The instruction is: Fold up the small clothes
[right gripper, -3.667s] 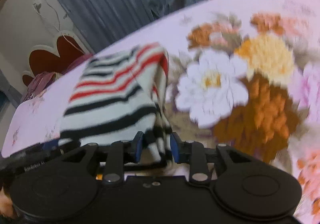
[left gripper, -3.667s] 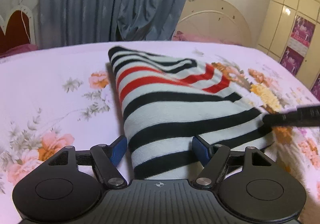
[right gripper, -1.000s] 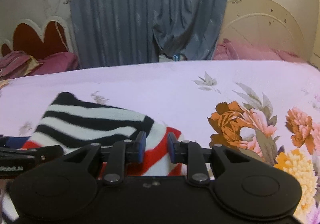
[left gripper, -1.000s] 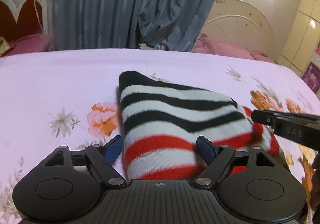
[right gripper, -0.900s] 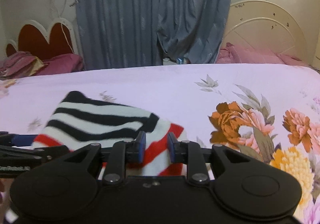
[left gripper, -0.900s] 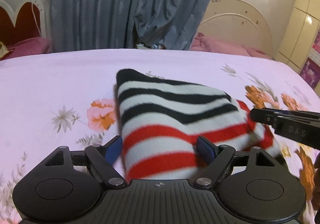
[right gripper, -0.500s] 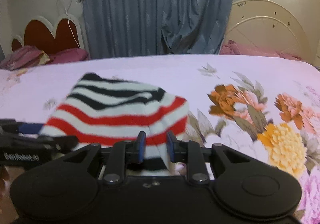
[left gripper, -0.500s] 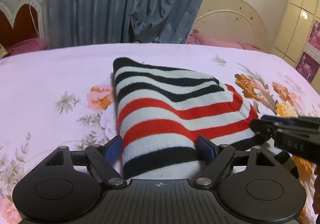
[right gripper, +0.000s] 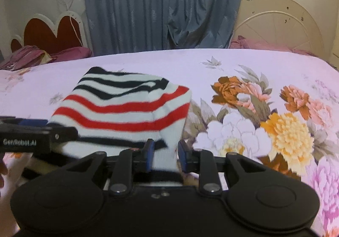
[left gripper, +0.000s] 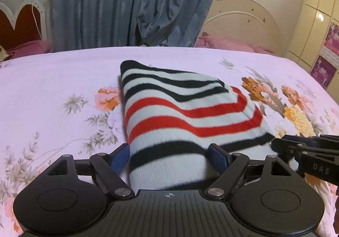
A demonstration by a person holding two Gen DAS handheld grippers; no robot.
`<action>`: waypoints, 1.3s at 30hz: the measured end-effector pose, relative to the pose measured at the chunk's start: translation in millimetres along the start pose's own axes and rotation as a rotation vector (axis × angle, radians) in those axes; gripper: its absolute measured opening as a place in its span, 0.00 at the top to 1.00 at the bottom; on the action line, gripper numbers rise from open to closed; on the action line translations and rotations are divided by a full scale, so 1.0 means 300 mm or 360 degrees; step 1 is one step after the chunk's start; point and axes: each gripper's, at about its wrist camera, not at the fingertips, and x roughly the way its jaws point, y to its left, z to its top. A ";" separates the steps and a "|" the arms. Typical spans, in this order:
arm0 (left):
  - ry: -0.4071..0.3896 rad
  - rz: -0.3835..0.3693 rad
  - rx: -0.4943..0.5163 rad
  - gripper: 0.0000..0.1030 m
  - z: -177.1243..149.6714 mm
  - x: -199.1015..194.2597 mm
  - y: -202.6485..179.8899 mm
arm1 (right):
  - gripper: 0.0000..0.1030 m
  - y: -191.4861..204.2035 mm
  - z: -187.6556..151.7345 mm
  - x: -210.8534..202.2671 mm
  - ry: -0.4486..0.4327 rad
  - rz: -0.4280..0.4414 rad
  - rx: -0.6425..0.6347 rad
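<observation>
The striped garment (left gripper: 169, 114) lies folded on the floral bedsheet (left gripper: 53, 80), its near edge between the wide-spread jaws of the left gripper (left gripper: 169, 157). The right gripper (right gripper: 164, 155) stands narrowly parted around the garment's near right corner. Beyond hang blue curtains (right gripper: 161, 4), flanked by headboards (right gripper: 275, 27)

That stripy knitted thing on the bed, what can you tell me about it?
The striped garment is soft white knit with black bands at the far and near ends and red bands between. It lies folded on the floral bedsheet. Its near edge passes between the fingers of both the left gripper and the right gripper.
</observation>
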 end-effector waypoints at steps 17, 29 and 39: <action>0.0101 -0.0103 -0.0182 0.15 -0.158 -0.032 0.071 | 0.76 -0.058 -0.133 -0.040 0.0151 0.0088 0.0152; 0.0092 -0.0101 -0.0220 0.14 -0.052 -0.051 0.058 | 0.44 -0.138 -0.006 -0.033 0.0125 0.0218 0.0274; 0.0154 -0.0146 -0.0368 0.14 0.004 0.053 0.091 | 0.26 -0.200 0.066 0.155 0.0280 0.0413 0.0517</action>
